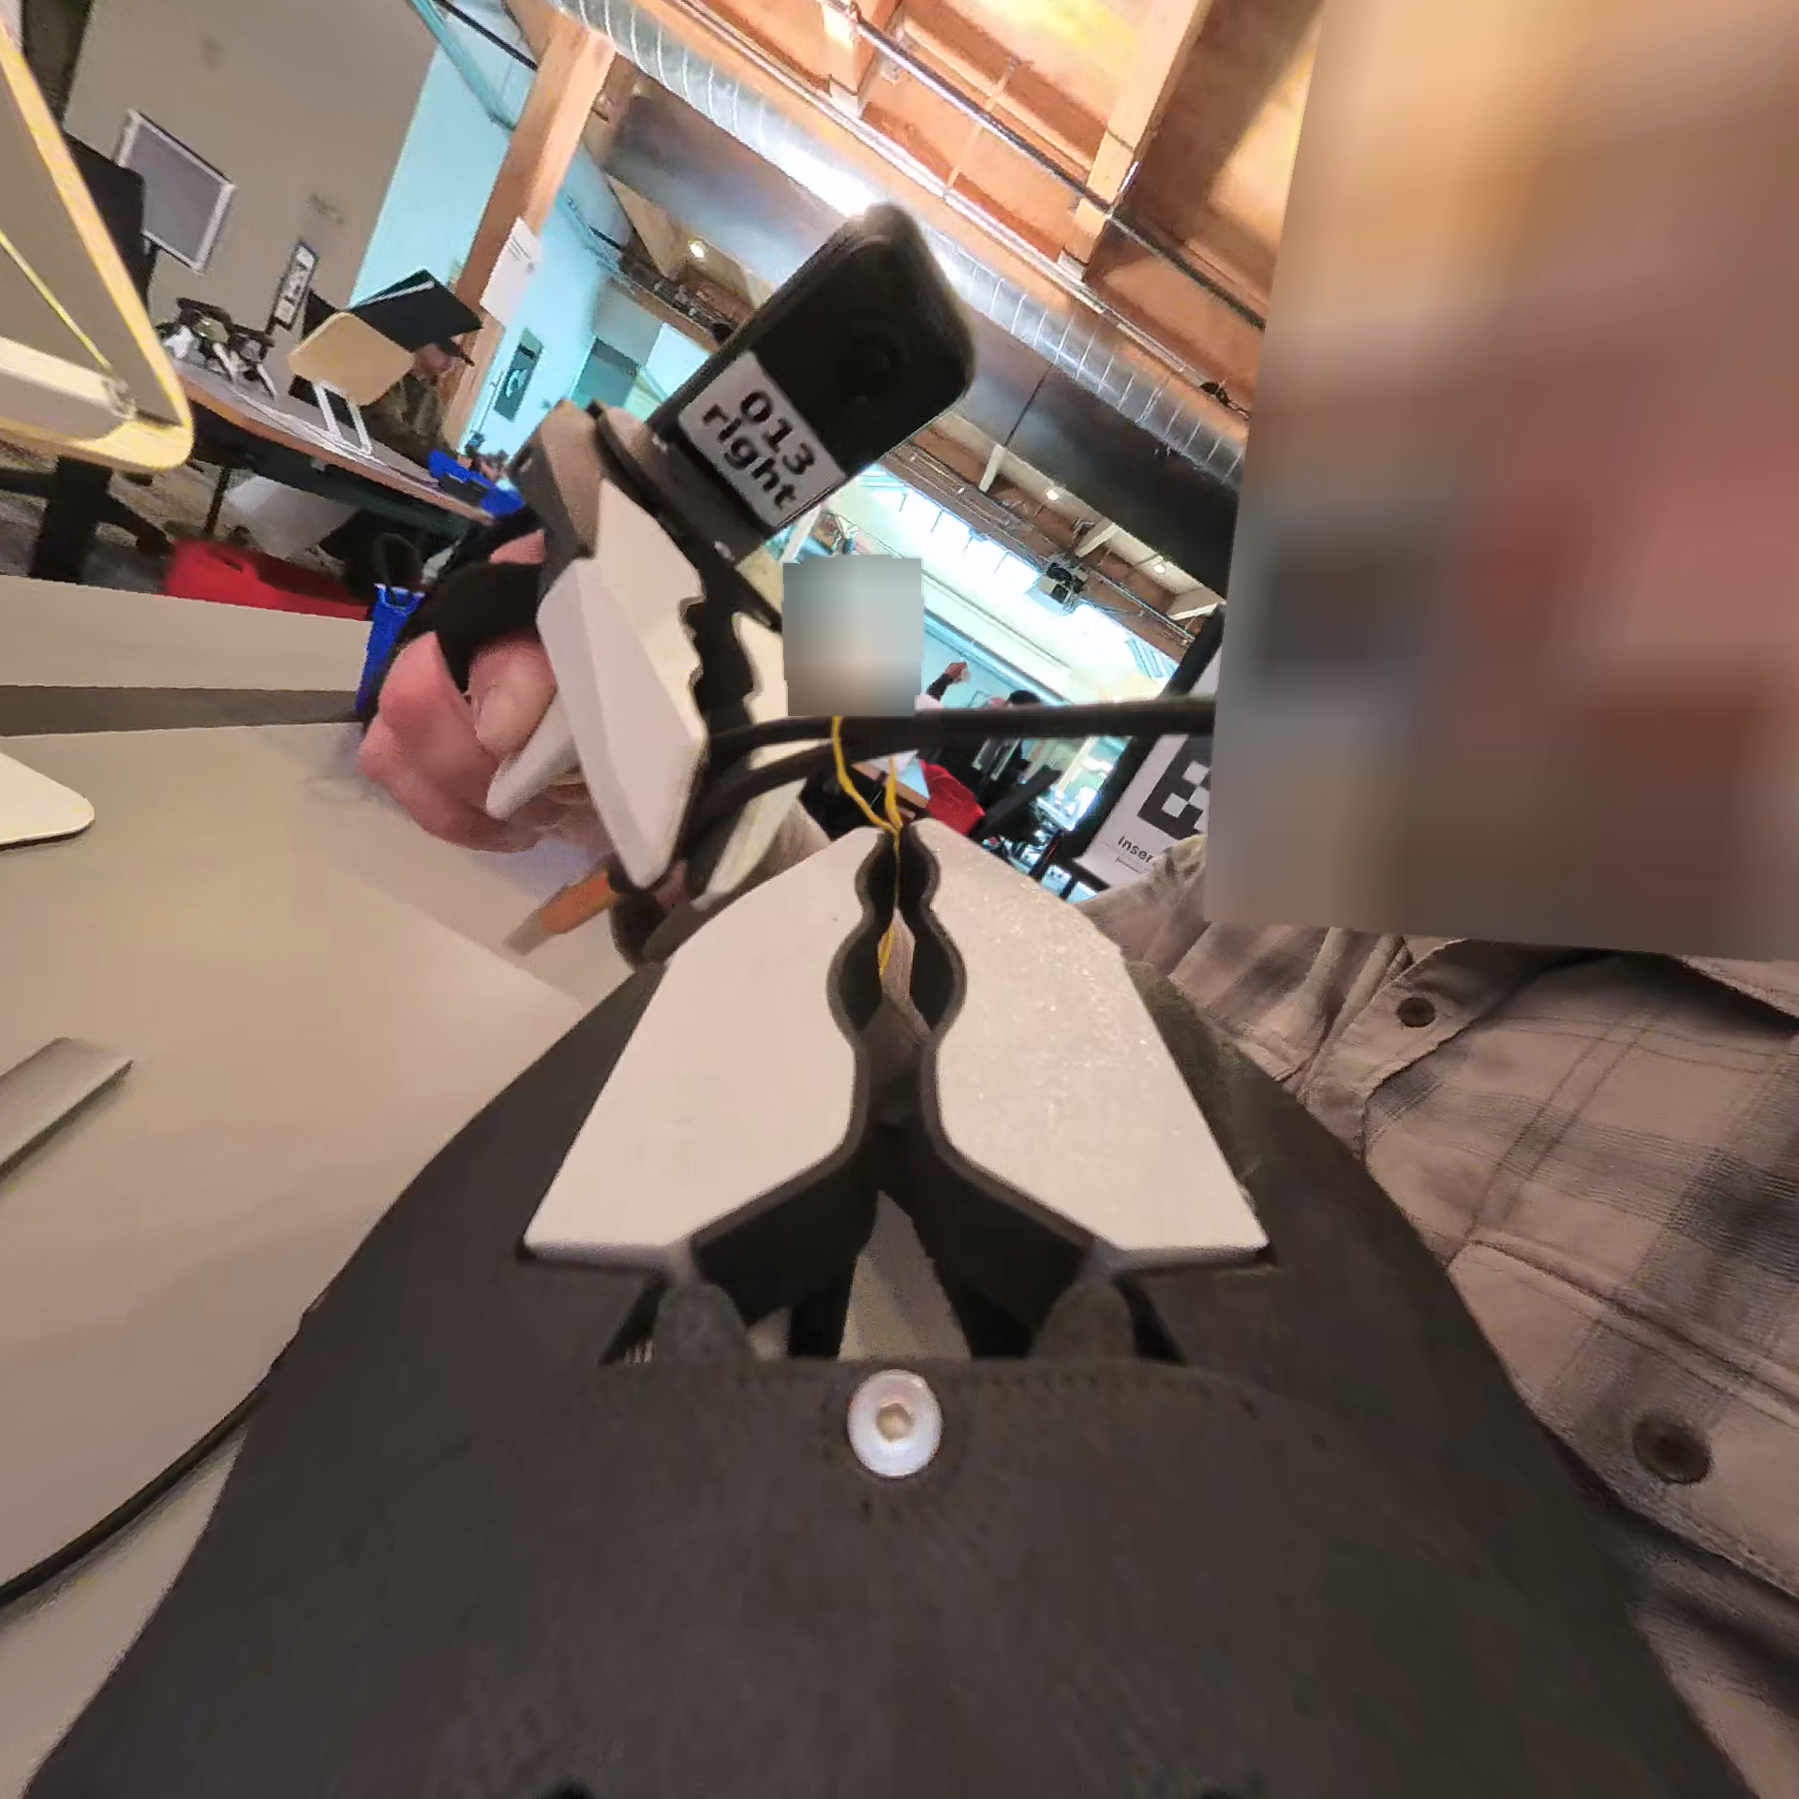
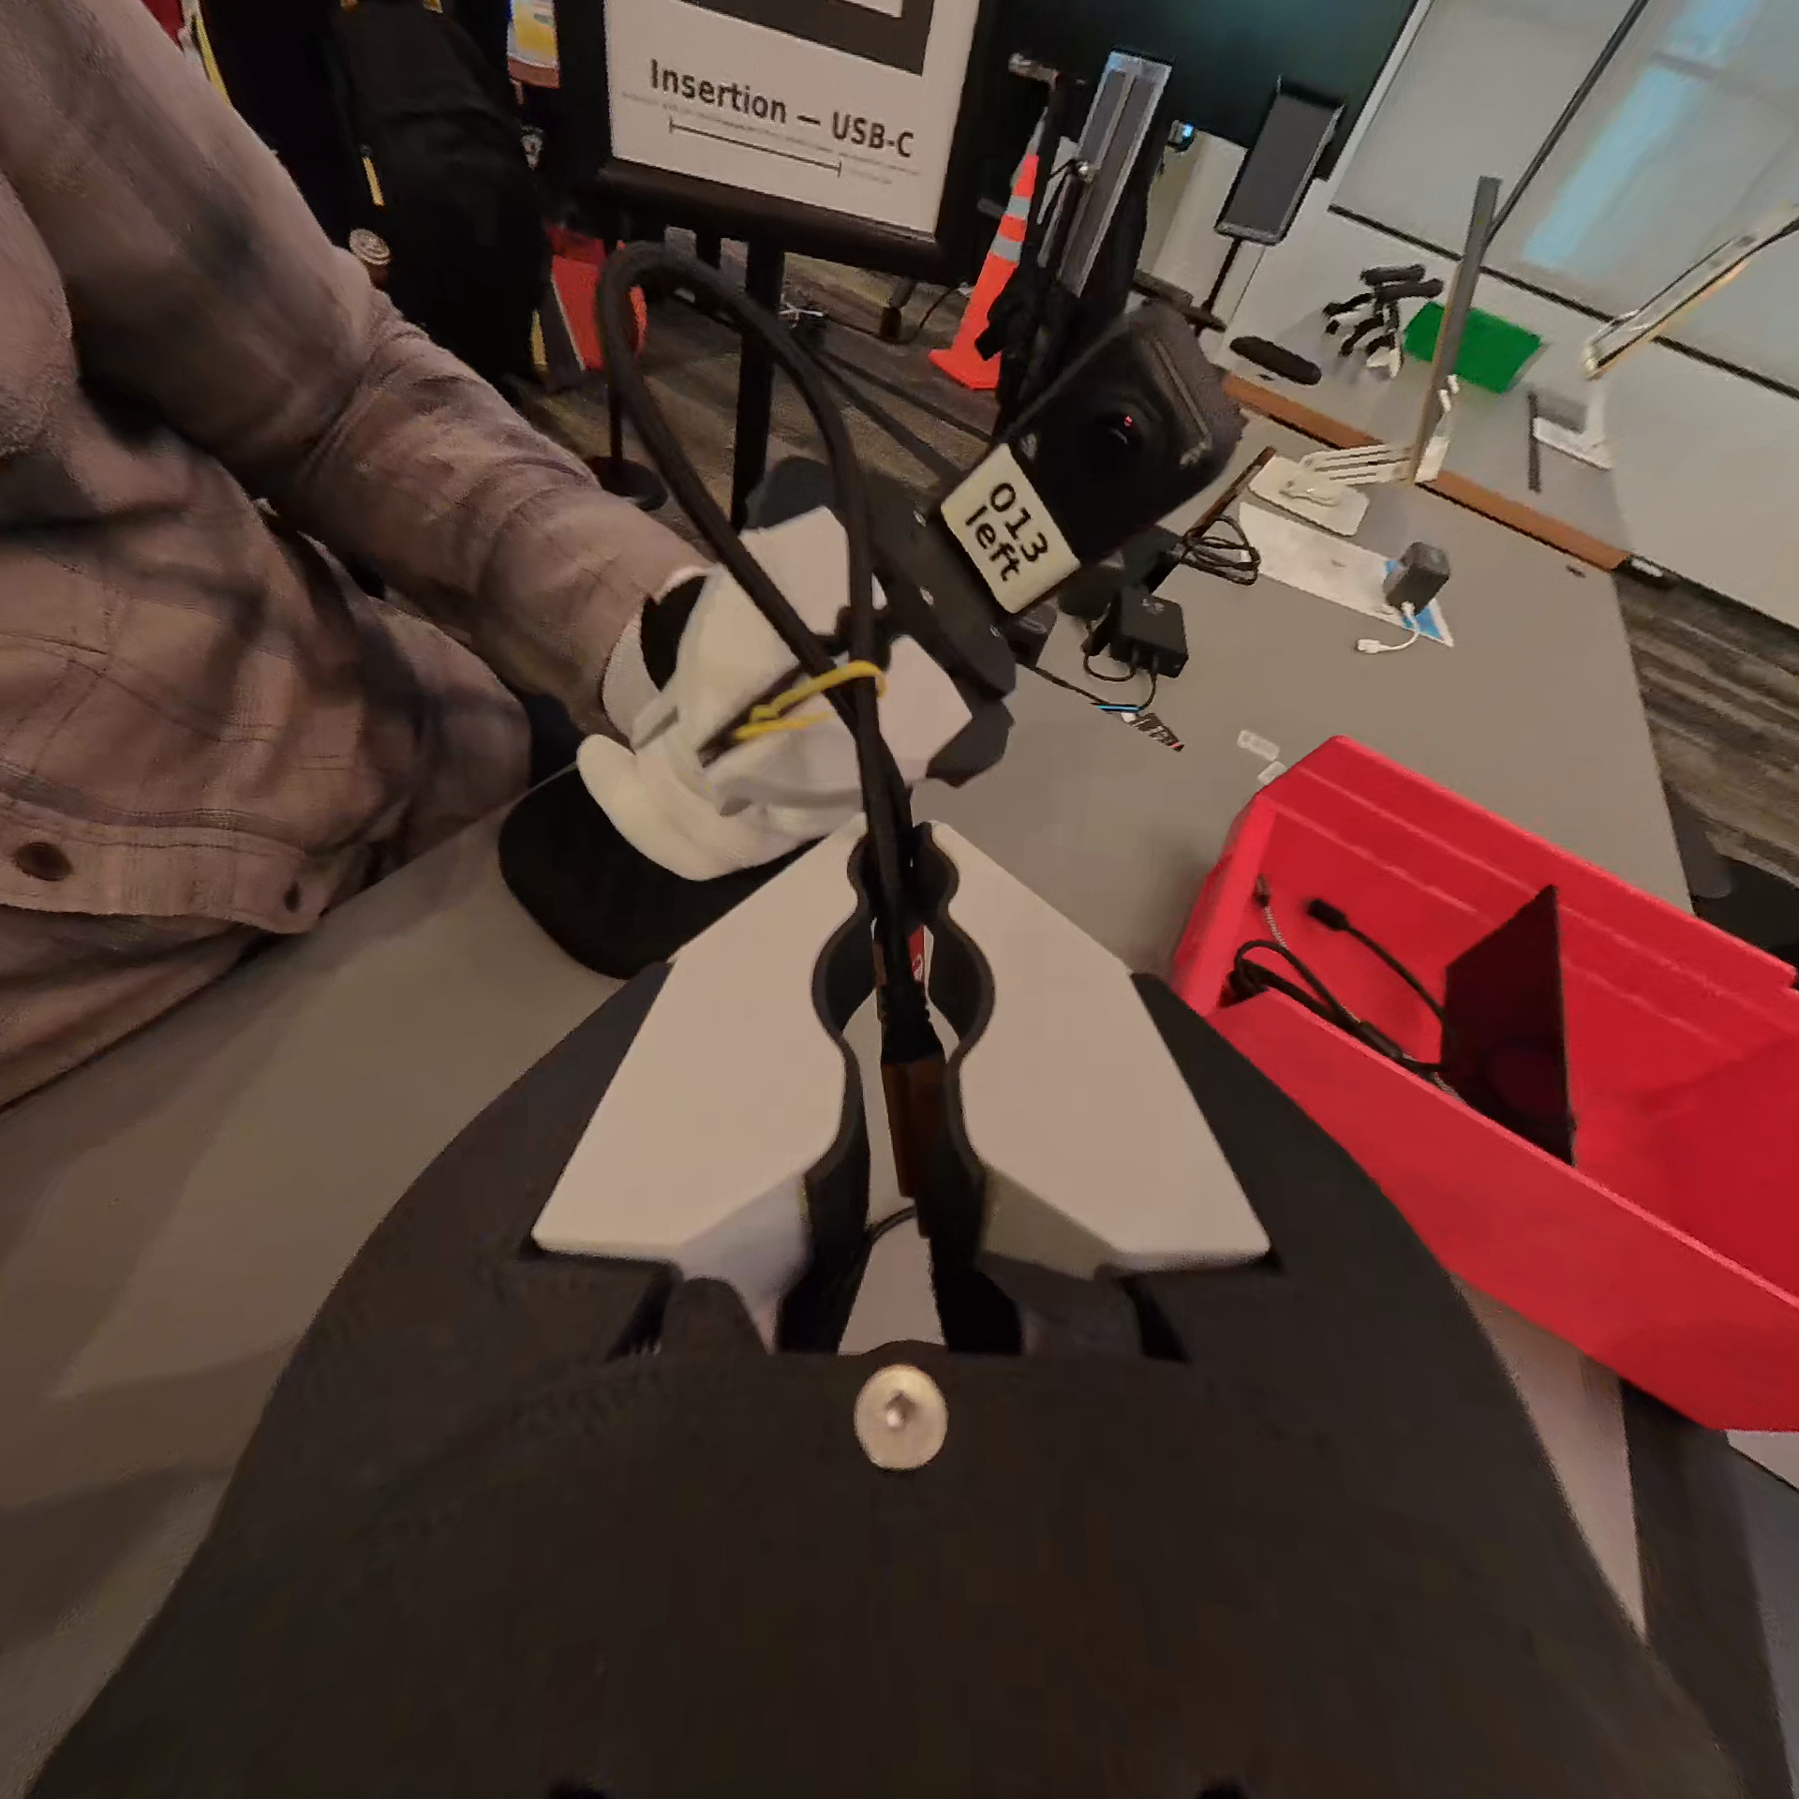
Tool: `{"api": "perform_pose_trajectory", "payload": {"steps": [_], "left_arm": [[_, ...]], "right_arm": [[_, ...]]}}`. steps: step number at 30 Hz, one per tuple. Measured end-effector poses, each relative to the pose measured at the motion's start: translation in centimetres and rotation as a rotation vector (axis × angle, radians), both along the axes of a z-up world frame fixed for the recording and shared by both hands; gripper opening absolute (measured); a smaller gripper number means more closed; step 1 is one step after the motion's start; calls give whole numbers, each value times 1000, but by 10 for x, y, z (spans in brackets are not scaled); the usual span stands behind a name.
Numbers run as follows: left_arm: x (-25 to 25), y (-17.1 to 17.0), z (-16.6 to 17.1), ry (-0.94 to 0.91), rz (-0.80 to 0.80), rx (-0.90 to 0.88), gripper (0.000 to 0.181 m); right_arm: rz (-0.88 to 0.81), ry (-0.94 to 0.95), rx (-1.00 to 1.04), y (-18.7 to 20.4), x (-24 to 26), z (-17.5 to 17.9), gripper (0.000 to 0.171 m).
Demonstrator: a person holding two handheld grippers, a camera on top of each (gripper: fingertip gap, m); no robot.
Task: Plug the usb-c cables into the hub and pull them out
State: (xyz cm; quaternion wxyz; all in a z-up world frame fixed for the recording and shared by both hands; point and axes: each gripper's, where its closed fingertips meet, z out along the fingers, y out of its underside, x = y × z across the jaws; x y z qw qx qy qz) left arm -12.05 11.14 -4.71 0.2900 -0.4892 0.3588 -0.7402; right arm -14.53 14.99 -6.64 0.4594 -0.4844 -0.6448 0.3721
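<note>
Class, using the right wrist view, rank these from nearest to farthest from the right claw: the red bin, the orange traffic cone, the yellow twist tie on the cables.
1. Yellow twist tie: just ahead of the right claw, on the black cables.
2. Red bin: to the right, on the grey table.
3. Orange traffic cone: far back, on the floor.

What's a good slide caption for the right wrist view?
Right gripper clamps black cables while left gripper pinches their yellow tie above the table.
</note>
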Motion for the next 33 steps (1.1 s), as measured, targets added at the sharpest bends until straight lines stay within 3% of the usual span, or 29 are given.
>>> {"api": "perform_pose_trajectory", "payload": {"steps": [15, 19, 24, 33], "left_arm": [[0, -11, -9, -35, -126, -130, 1], [2, 3, -16, 82, 65, -13, 1], [-5, 33, -34, 403, 393, 267, 1], [-32, 82, -47, 993, 880, 967, 1]], "right_arm": [[28, 12, 192, -15, -12, 7, 0], [-5, -15, 84, -5, -8, 1, 0], [-66, -70, -89, 10, -4, -11, 0], [-122, -16, -517, 29, -8, -21, 1]]}}
